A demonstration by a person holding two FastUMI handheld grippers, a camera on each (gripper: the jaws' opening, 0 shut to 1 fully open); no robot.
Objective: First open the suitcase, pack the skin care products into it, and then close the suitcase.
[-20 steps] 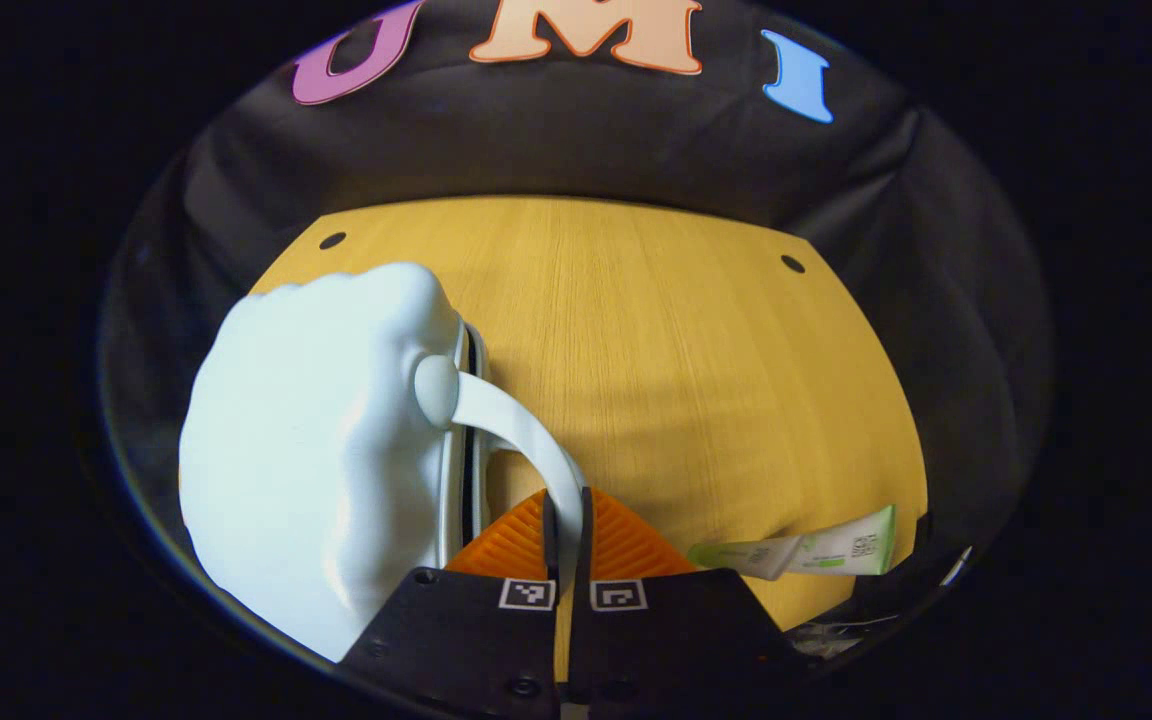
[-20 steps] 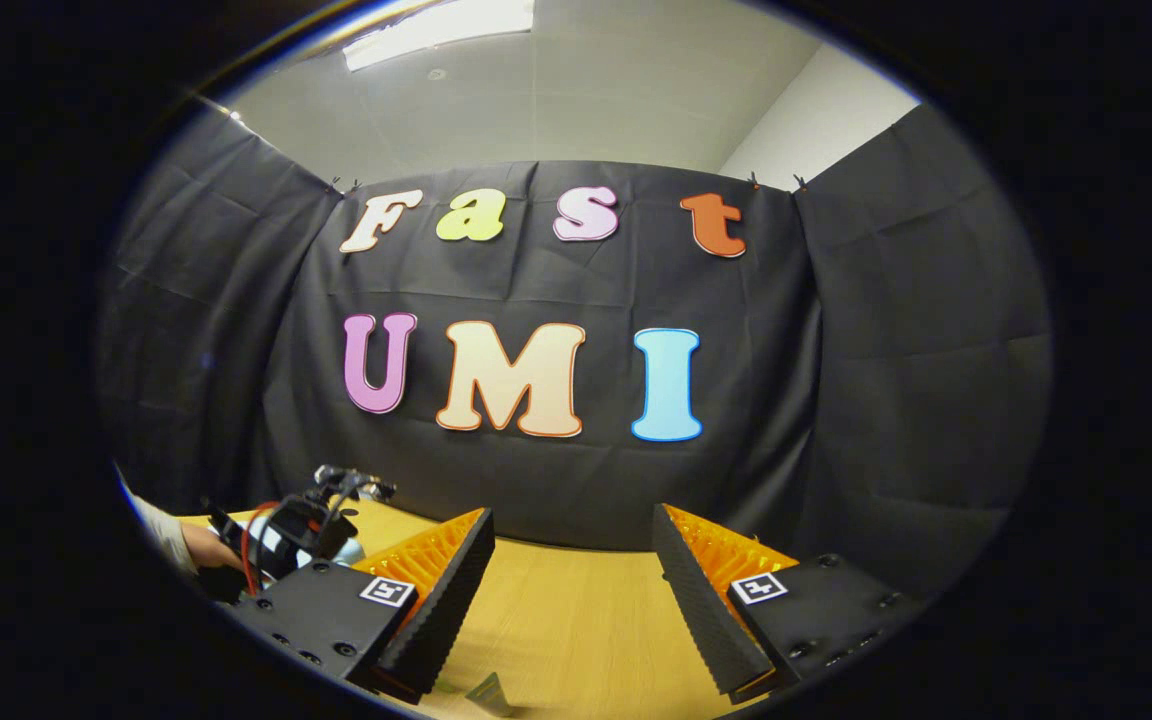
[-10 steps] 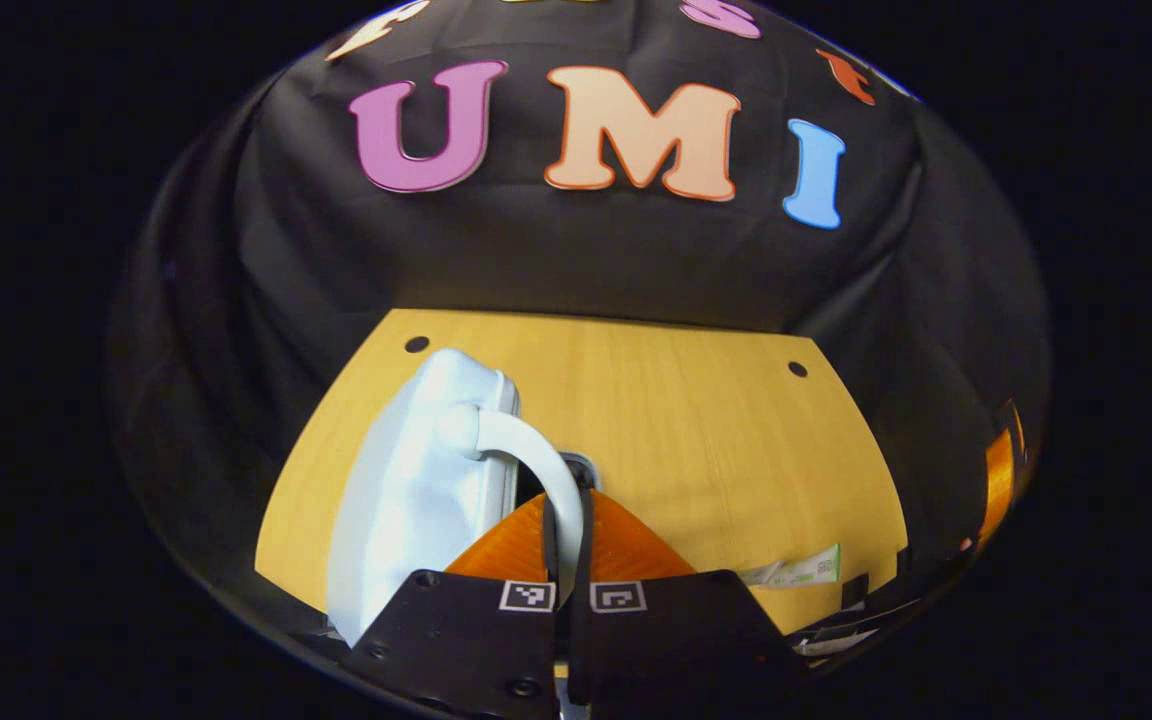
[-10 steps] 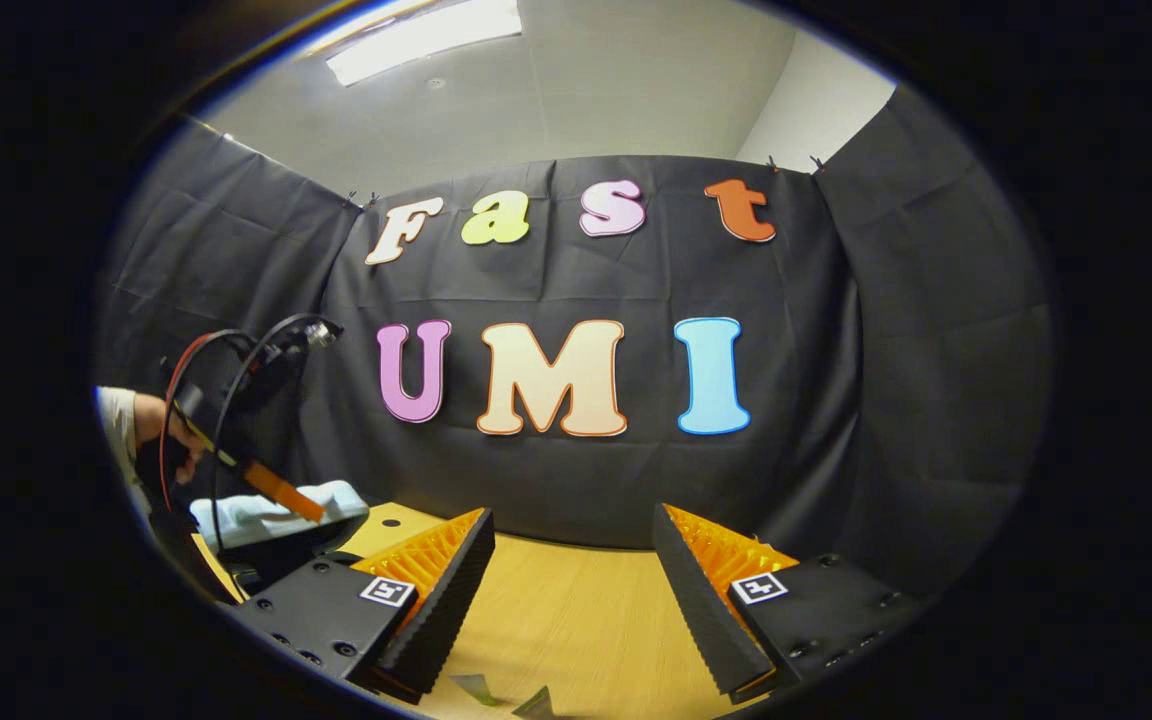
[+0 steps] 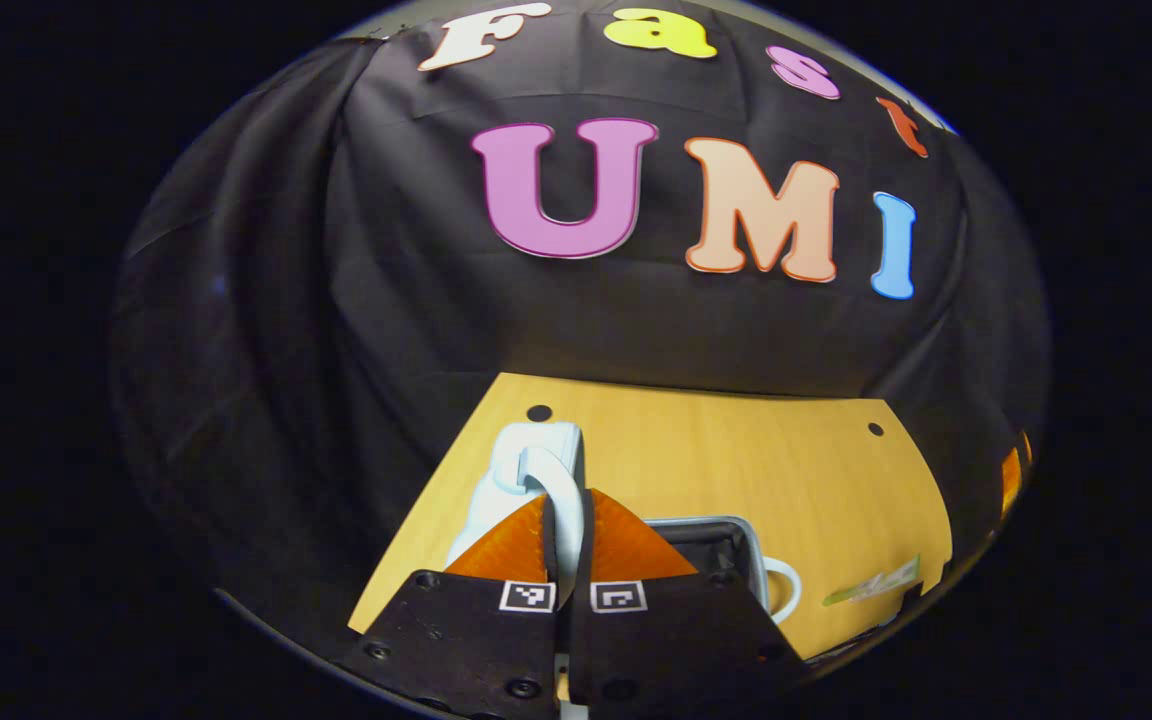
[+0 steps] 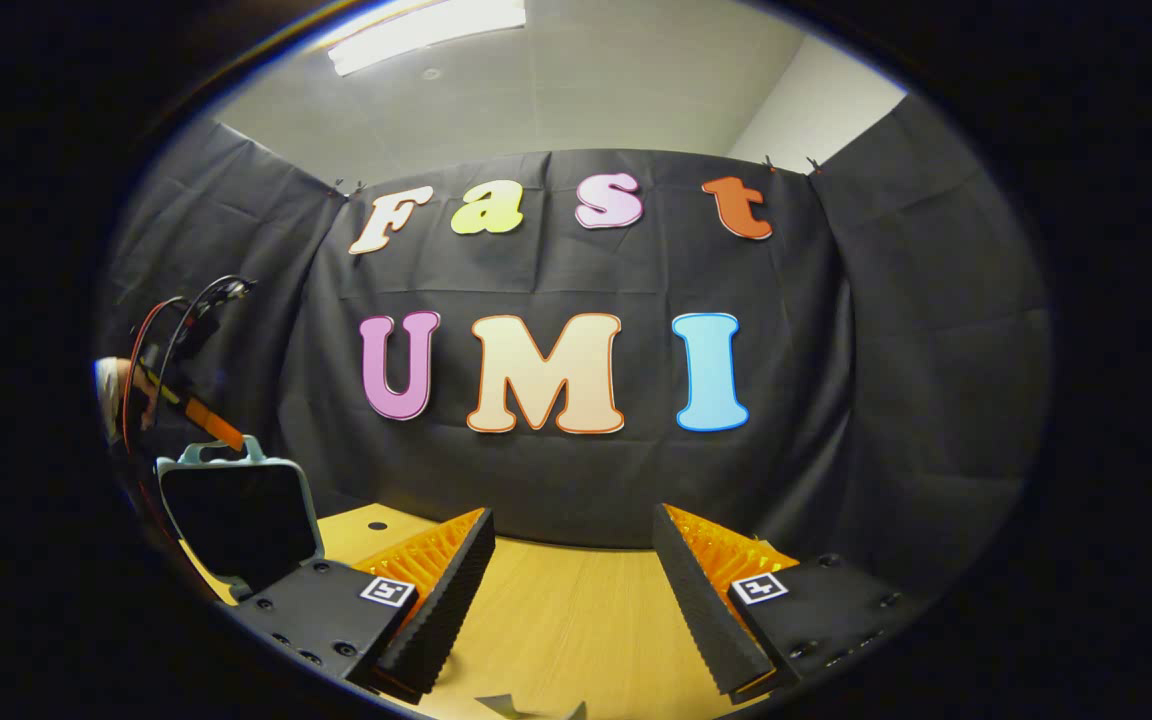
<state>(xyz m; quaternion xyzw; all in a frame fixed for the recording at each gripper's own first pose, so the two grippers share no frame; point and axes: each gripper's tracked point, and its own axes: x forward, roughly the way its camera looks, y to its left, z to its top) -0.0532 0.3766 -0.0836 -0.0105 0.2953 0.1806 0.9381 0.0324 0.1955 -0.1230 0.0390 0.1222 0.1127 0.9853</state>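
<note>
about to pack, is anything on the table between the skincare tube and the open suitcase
Nothing visible: in the left gripper view bare yellow wooden table separates the green-and-white skincare tube from the pale blue suitcase's open shell, whose lid the left gripper holds up by its handle.

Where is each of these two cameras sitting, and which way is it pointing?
Left gripper view: rides on the left gripper, looking down its orange fingers, shut on the handle of the suitcase lid, over the wooden table.
Right gripper view: rides on the right gripper, facing the booth wall; its fingers stand open, and off to the side a person's hand holds the left gripper.
Shared: the pale suitcase, its lid raised upright, and the table.
</note>
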